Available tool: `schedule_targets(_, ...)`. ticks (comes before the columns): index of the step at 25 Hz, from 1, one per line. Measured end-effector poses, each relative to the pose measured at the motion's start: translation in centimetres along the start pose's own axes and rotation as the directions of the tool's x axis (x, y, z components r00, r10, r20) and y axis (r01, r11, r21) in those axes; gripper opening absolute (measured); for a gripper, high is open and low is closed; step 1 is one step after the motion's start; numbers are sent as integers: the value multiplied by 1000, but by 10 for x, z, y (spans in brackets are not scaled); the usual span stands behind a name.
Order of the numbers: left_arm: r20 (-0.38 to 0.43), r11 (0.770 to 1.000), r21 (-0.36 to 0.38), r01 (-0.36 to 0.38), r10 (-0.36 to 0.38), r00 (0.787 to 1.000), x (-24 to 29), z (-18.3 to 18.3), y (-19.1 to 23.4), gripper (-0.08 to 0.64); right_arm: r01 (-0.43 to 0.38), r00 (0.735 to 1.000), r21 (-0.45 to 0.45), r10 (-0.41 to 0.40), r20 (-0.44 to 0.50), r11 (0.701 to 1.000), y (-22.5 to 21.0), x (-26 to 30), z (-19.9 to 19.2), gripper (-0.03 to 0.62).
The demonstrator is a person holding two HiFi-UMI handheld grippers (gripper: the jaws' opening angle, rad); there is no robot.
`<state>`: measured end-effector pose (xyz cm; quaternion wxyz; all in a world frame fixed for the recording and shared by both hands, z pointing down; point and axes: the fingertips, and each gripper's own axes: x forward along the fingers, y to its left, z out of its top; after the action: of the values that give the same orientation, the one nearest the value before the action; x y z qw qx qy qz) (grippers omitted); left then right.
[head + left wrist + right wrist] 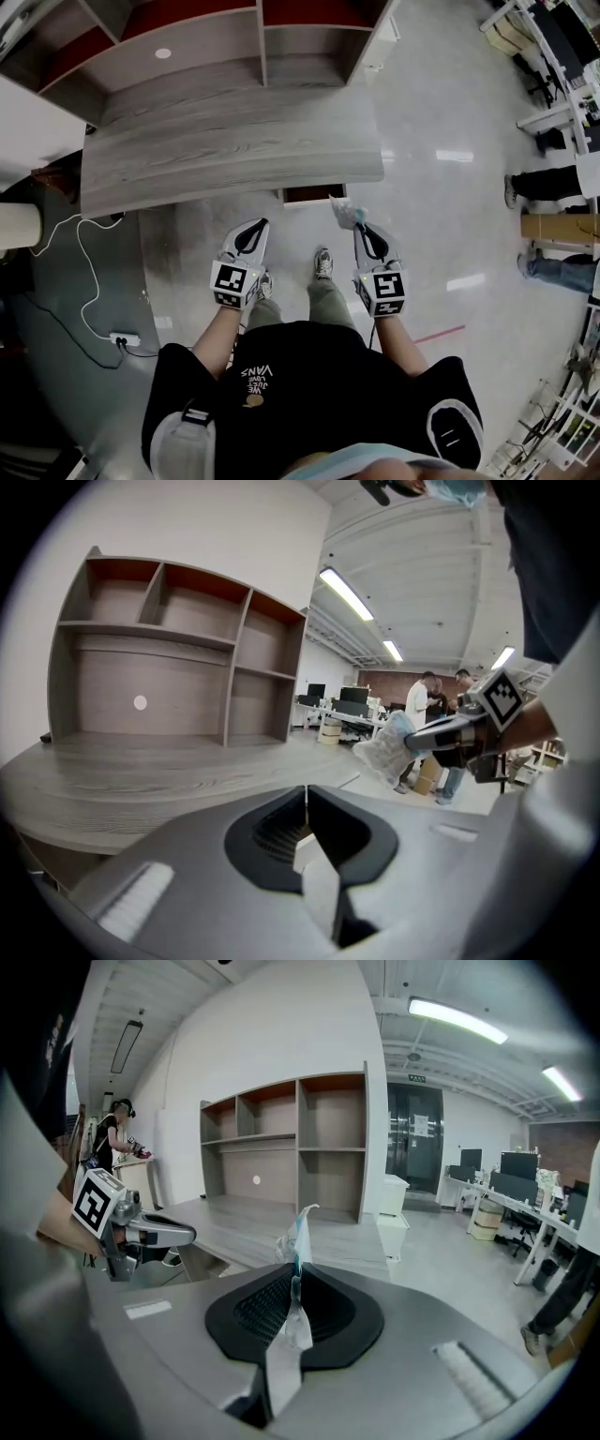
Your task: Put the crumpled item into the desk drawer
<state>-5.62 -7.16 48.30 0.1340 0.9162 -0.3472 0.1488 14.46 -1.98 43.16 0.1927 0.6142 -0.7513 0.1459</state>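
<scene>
The right gripper (364,231), its jaws clamped on a crumpled whitish translucent plastic item with a blue tinge (346,214), holds the item so that it projects beyond the jaw tips, over the floor and just short of the front edge of the grey wood-grain table (234,150). The small open drawer with a dark interior (314,195) lies just ahead of this gripper and slightly to its left, under the table edge. The left gripper (255,230), jaws together on nothing, stands on the drawer's far side. The right hand is judged nearer, so the coming move would be a short advance forward and leftward.
</scene>
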Motion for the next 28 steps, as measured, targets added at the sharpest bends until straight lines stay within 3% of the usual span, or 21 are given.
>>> schedule_targets(18, -128, 999, 10, 53, -51, 990, 54, -82, -1, 55, -105, 991, -122, 93, -99, 987, -2, 71, -43, 20)
schedule_targets(28, -175, 998, 38, 53, -45, 984, 76, -113, 2, 129, -165, 977, -257, 122, -174, 952, -3, 99, -58, 20)
